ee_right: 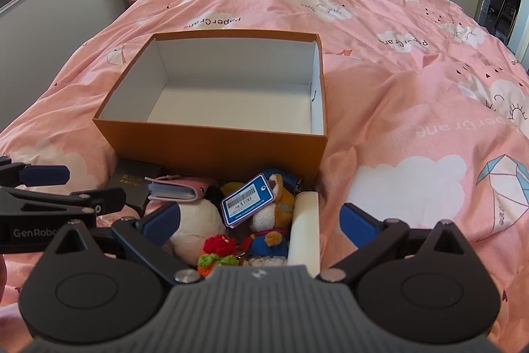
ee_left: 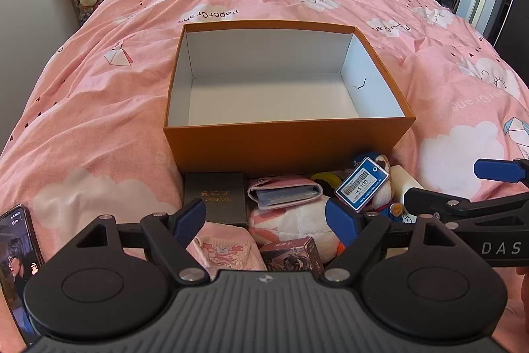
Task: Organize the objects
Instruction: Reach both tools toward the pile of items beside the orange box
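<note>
Two grippers, left (ee_left: 266, 219) and right (ee_right: 261, 222), jaws spread wide, nothing held | orange box (ee_left: 284, 148) empty on bed (ee_left: 99, 121) | clutter pile at its near wall: wallet (ee_left: 284, 191), tag (ee_left: 362, 184), plush toy (ee_right: 274, 214) half hidden | phone (ee_left: 16, 253) cut off at the edge

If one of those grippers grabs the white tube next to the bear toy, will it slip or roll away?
The white tube looks smooth and round, so it may slip between flat pads and roll if nudged. It lies against the bear toy on soft pink bedding, which would probably stop it quickly. It looks stiff, unlike the plush around it.
</note>
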Tool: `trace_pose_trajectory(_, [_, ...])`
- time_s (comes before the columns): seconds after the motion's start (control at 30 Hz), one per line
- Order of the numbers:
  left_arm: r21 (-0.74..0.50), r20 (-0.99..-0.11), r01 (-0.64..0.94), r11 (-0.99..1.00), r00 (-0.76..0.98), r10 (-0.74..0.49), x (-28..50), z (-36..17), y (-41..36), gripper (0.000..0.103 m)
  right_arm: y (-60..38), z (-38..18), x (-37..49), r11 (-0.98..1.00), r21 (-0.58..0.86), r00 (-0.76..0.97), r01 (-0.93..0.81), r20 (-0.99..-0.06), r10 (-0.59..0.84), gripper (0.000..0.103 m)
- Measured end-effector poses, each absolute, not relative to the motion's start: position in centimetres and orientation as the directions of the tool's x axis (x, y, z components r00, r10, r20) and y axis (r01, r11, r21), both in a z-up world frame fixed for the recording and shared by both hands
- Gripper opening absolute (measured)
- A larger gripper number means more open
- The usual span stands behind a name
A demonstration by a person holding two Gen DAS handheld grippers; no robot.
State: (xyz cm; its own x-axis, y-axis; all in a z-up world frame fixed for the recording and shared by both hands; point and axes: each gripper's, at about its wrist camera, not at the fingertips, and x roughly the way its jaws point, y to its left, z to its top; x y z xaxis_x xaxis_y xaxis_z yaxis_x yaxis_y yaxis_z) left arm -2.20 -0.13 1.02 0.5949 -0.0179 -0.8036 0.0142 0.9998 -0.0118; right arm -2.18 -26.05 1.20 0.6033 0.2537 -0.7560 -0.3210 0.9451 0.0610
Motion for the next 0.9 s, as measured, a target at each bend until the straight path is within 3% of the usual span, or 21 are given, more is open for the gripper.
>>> trace_pose_trajectory(0.4, [-0.016,-0.805,0.009,1.000,0.593,-0.019,-2.4,1.2,0.2,0.096,-26.1,1.3,-2.2,0.945,0.063,0.602,-0.320,-0.757,0.254,0.102])
trace_pose_trajectory(0.83, [-0.046,-0.813,0.038,0.998,0.580,-0.059,-2.7,1.0,1.1,0.073,-25.8,0.6,-2.0,0.939,0.085,0.576,-0.333,-0.770,0.274,0.102])
trace_pose_trajectory(0.9, [-0.080,-0.823,0.035,0.996,0.561,-0.086,-2.7,0.7,1.7,0.071,-25.7,0.5,-1.9,0.936,0.094,0.566,-0.339,-0.775,0.282,0.098])
